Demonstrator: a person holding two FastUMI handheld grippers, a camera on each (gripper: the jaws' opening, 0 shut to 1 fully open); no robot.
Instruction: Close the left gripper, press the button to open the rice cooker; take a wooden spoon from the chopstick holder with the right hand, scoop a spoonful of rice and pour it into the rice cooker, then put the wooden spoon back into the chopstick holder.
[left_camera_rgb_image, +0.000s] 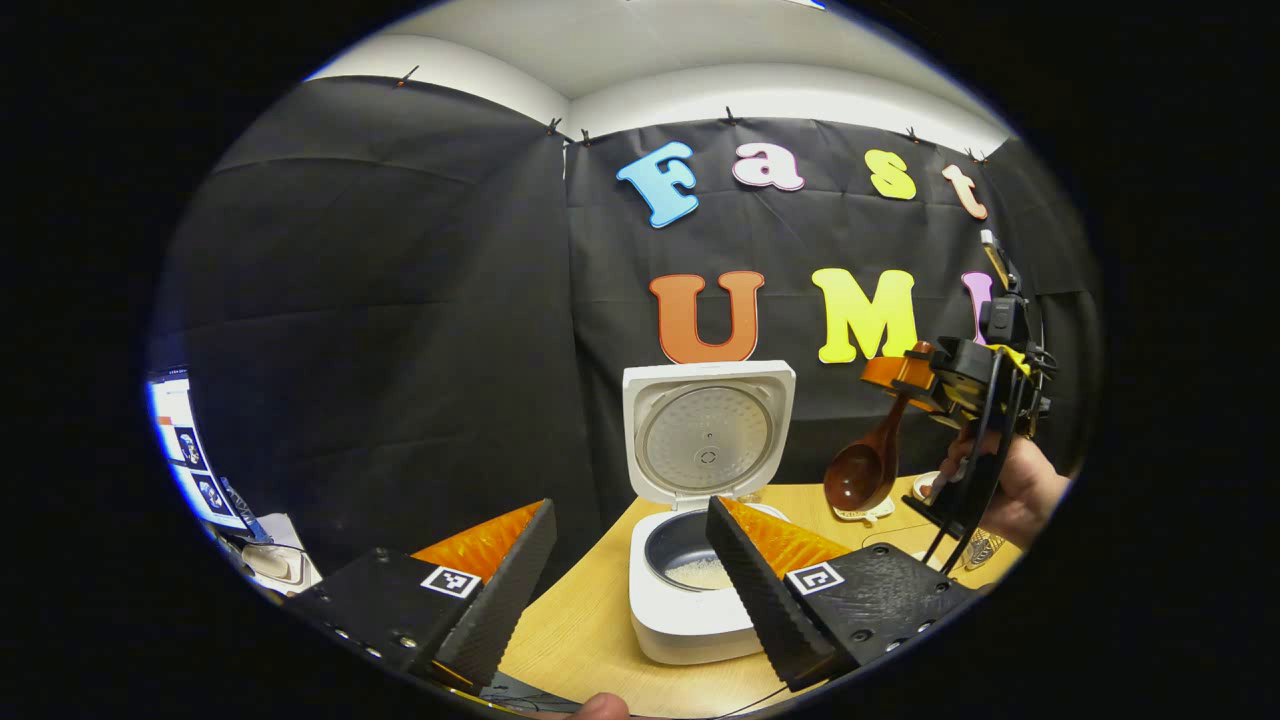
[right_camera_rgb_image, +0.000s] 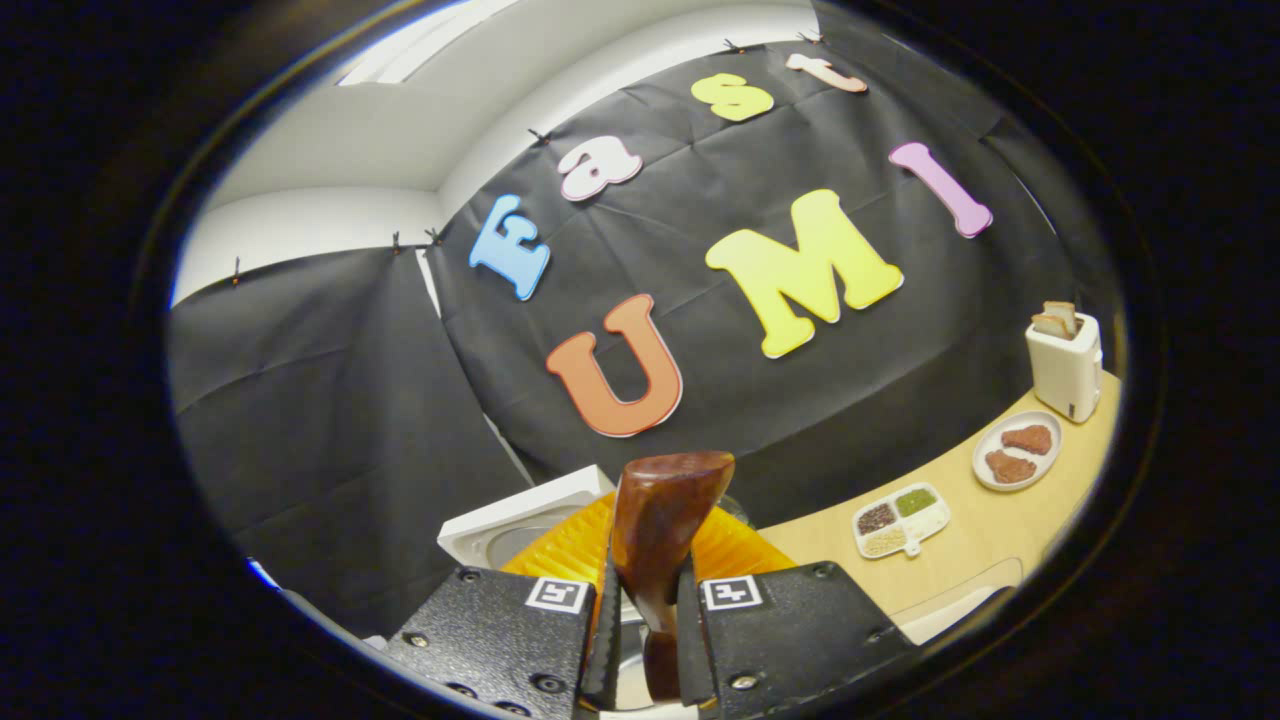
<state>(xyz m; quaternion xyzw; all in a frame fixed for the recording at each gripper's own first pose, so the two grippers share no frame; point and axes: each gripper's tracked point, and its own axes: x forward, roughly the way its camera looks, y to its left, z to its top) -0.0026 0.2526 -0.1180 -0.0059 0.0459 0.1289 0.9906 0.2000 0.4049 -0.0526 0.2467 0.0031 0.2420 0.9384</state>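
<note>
Rice cooker (left_camera_rgb_image: 700, 560) is popped open on the table, lid up, some rice already in the pot. Right gripper (right_camera_rgb_image: 645, 640) is clamped on the wooden spoon (left_camera_rgb_image: 868, 455), bowl hanging just right of the cooker, looks empty. Left gripper (left_camera_rgb_image: 630, 590) sits wide open, holding nothing. My guess: return to the chopstick holder is next. Plenty of air right of the cooker.

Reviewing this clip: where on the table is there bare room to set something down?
Bare wood shows on the table in front and left of the rice cooker, and between the divided tray and the near edge. Crowded: tray, plate and toaster along the wall.
</note>
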